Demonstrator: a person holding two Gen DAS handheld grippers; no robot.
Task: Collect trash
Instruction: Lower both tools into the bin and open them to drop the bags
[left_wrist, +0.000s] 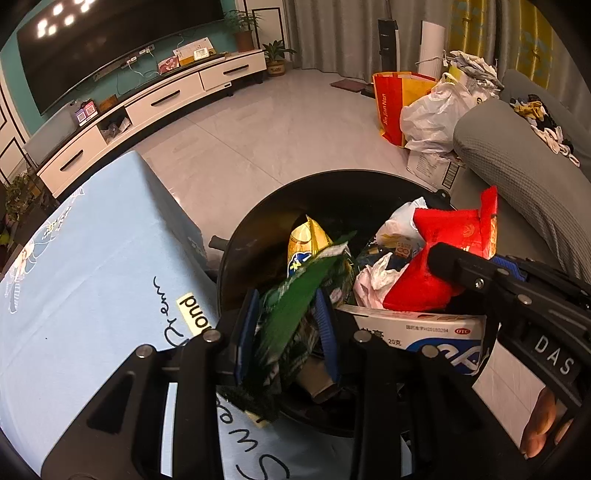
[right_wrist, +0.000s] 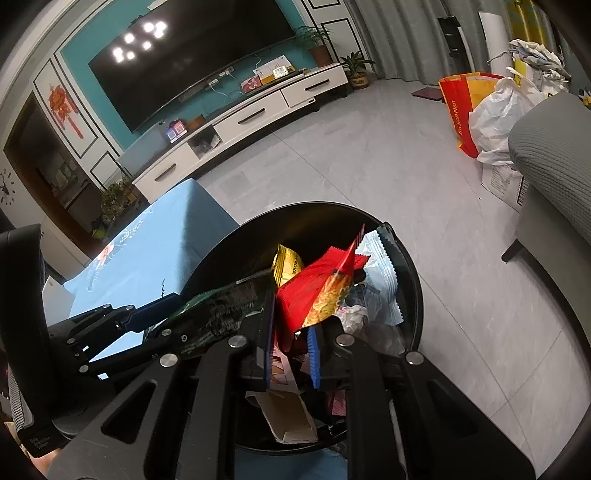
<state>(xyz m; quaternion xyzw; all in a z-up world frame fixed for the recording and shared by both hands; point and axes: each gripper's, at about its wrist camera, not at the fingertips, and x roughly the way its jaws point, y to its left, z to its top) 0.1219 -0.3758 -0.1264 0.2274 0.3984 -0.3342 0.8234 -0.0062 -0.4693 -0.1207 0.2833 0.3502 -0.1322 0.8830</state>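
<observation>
A round black trash bin (left_wrist: 266, 221) (right_wrist: 258, 236) stands below both grippers, piled with wrappers, crumpled paper and a white-and-blue medicine box (left_wrist: 424, 332). My left gripper (left_wrist: 286, 332) hangs over the bin's near left side. A crinkled green wrapper (left_wrist: 295, 295) (right_wrist: 221, 310) fills the gap between its blue pads and looks blurred. My right gripper (right_wrist: 291, 350) is shut on a red snack wrapper (right_wrist: 314, 295) (left_wrist: 428, 284), which sticks up over the middle of the bin. A gold wrapper (left_wrist: 306, 240) stands in the bin behind them.
A table under a light blue cloth (left_wrist: 92, 277) touches the bin on the left. A grey sofa (left_wrist: 517, 166) stands on the right, with an orange-yellow bag (left_wrist: 391, 103) and a white plastic bag (left_wrist: 432, 118) beyond it. A white TV cabinet (left_wrist: 155, 103) lines the far wall across grey tiles.
</observation>
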